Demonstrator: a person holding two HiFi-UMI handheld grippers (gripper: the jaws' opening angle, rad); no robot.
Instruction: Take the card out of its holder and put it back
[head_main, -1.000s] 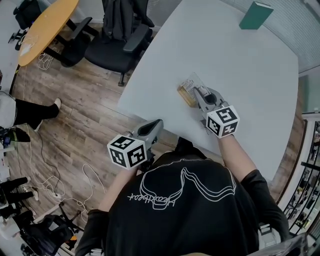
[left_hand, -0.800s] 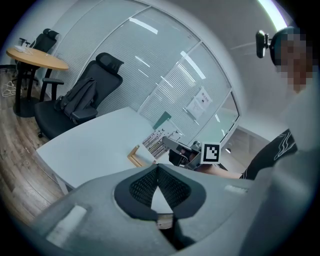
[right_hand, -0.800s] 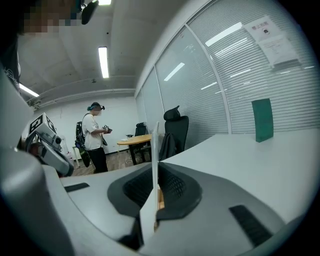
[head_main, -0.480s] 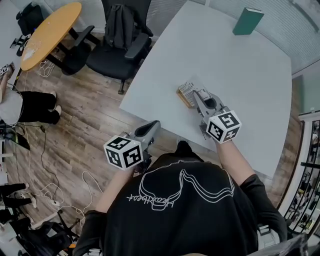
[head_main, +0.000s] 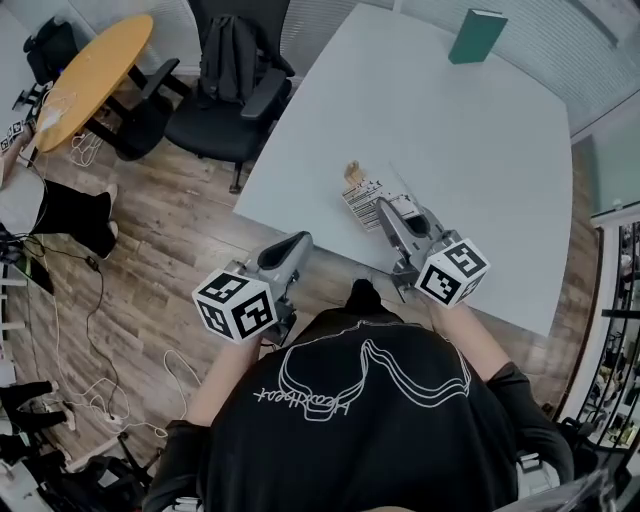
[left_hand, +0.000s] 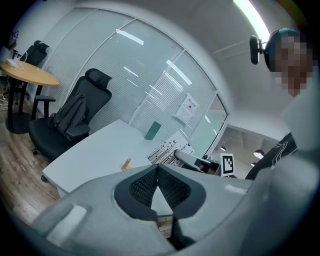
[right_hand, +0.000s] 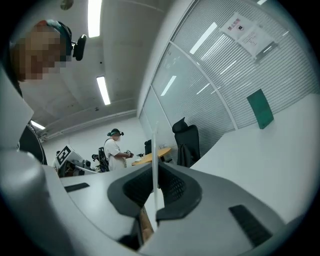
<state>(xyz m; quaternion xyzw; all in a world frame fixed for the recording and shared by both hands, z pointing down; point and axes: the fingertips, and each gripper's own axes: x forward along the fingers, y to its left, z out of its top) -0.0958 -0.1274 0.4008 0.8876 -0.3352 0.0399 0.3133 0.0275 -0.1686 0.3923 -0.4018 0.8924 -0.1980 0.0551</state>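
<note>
Jaws of the right gripper (head_main: 384, 208) are clamped on one edge of a white printed card (head_main: 362, 190), which shows edge-on between the pads in the right gripper view. The card hangs clear above the broad pale grey table (head_main: 480, 150), just beside a small tan wooden holder (head_main: 352, 171). The holder sits a little in from the table's near edge, towards its left corner. A green upright box (head_main: 476, 35) stands well apart, by the far edge.

The card looks to be out of the holder, so the return is probably the step in hand. To do it well:
- Bring the card's free edge square over the holder. Its slot is too small to make out here, so the line-up needs care.
- Keep the card's face in line with the slot and lower it gently, without twisting.
- Hold the pinch firm until the card seats.
- Expect the holder to be light. It could slide or tip if the card catches its rim, and the idle gripper could steady it.

The right forearm reaches in over the near edge. Its gripper lies about level, nose aimed across the table and marker cube back towards the person. The left gripper (head_main: 303, 240) is held off the table, over the wood floor beside the near left corner. It points towards the table and slightly down, and its jaws meet at the tips with nothing between them.
</note>
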